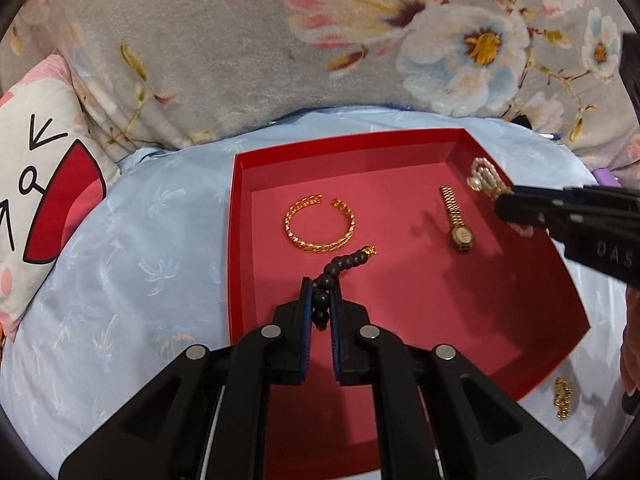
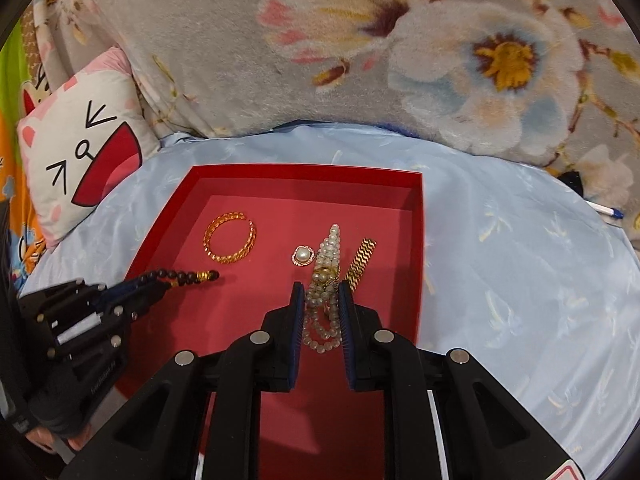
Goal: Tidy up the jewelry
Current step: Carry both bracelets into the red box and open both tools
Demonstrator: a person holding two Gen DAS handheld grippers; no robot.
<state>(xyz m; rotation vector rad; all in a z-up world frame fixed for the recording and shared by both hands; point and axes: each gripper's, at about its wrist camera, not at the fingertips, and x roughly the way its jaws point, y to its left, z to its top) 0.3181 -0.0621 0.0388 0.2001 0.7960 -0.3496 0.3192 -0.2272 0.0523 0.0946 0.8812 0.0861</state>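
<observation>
Both grippers are working over the shallow red cardboard tray [image 1: 240, 216] lying on the pale blue satin bedspread [image 1: 120, 280]. The left gripper [image 1: 321, 300] is clenching the dark wooden bead bracelet [image 1: 344, 262], its strand trailing forward and rightward from the jaws toward the tray's middle, free end with the gold spacer hanging just short of the open gold chain-link bangle [image 1: 320, 226]. The right gripper [image 2: 320, 304] is grasping the multi-strand white pearl bracelet [image 2: 326, 280] near the tray's right wall, long axis running straight ahead along the fingers, a round pearl pendant [image 2: 303, 256] just left of it and a gold watch band [image 2: 360, 264] just right. Placing probably needs only lowering and letting go. A loose gold chain [image 1: 562, 398] is lying outside the tray's near right corner, seemingly closer to the right gripper.
</observation>
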